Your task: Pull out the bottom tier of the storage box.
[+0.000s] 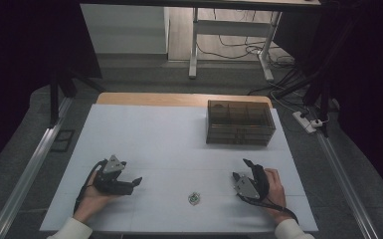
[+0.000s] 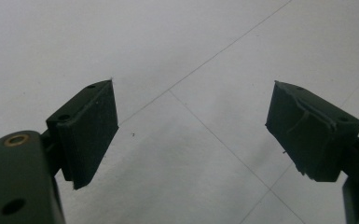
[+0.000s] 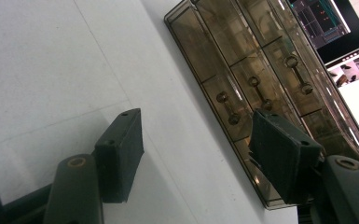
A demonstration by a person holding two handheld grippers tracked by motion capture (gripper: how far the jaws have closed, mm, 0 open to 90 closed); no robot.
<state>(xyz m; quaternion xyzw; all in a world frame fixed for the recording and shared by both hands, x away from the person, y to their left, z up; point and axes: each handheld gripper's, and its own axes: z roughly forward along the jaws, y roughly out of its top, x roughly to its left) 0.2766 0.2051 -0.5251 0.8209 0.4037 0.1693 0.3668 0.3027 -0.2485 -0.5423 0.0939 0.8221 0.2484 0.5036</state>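
Token point(image 1: 194, 198) sits between my grippers, nearer the right.
Left gripper point(image 1: 129, 180) and right gripper point(image 1: 240, 170) fingers both spread, grasping nothing.

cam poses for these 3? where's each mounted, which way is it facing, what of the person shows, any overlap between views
High view: above the person's side, looking forward and down at the white table; shows both forearms, left tool, right tool, a small green item.
Left gripper view: rides on the left tool, facing bare table between its open jaws.
Right gripper view: on the right tool, rolled, facing the smoked plastic drawer box.
Shared: high and right gripper views both show that box.
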